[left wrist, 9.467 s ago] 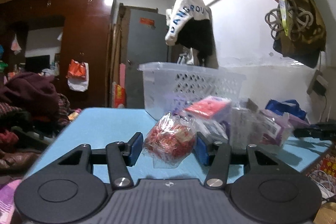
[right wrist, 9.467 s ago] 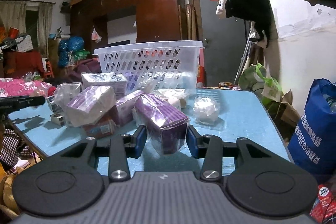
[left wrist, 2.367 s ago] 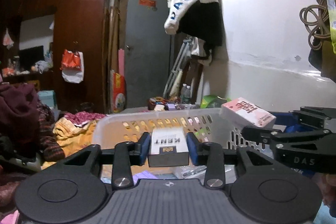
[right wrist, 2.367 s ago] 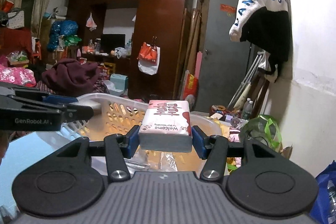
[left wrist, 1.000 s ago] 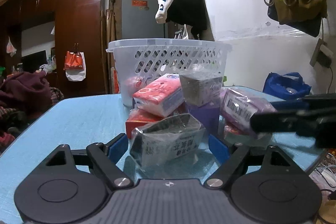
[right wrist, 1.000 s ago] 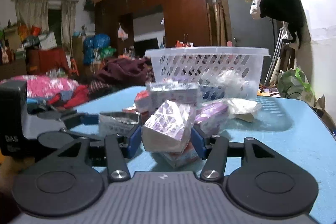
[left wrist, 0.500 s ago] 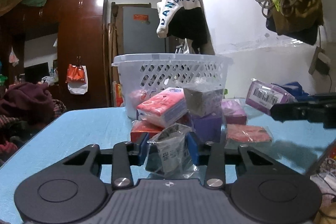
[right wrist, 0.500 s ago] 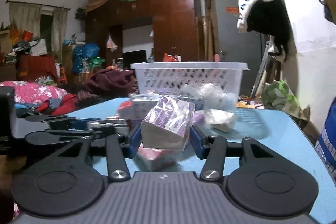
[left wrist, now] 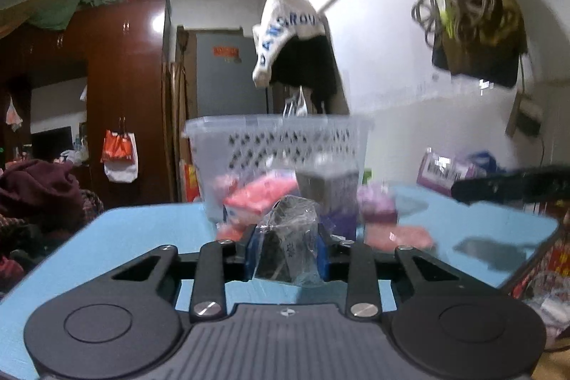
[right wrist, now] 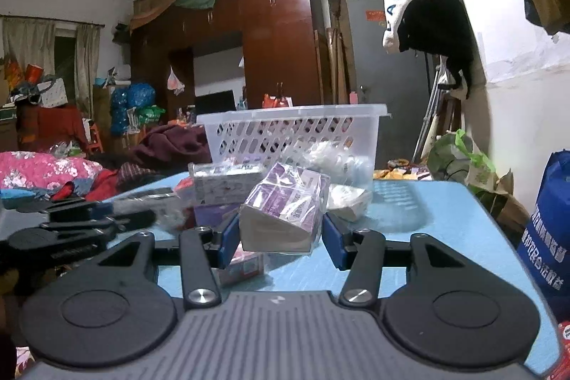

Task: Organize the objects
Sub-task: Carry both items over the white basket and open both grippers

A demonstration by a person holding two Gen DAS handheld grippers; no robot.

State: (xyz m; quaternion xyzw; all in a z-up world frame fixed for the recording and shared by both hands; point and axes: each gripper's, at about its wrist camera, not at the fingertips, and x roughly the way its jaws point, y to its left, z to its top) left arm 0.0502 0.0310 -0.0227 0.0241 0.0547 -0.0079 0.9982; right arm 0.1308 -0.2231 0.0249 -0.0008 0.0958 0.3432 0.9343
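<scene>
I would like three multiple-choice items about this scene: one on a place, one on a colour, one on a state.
1. Where is the basket?
A. on the table, behind the packs
B. on the floor
C. hanging on the wall

2. What colour is the table?
A. brown
B. light blue
C. white

3. What is the state of the right gripper?
A. open and empty
B. shut on a purple pack
C. shut on the basket rim

Key:
1 A, the basket stands on the tabletop beyond the heap of packs.
2 B, the bare tabletop shows light blue in both views.
3 B, the blue pads press both sides of the purple pack.
</scene>
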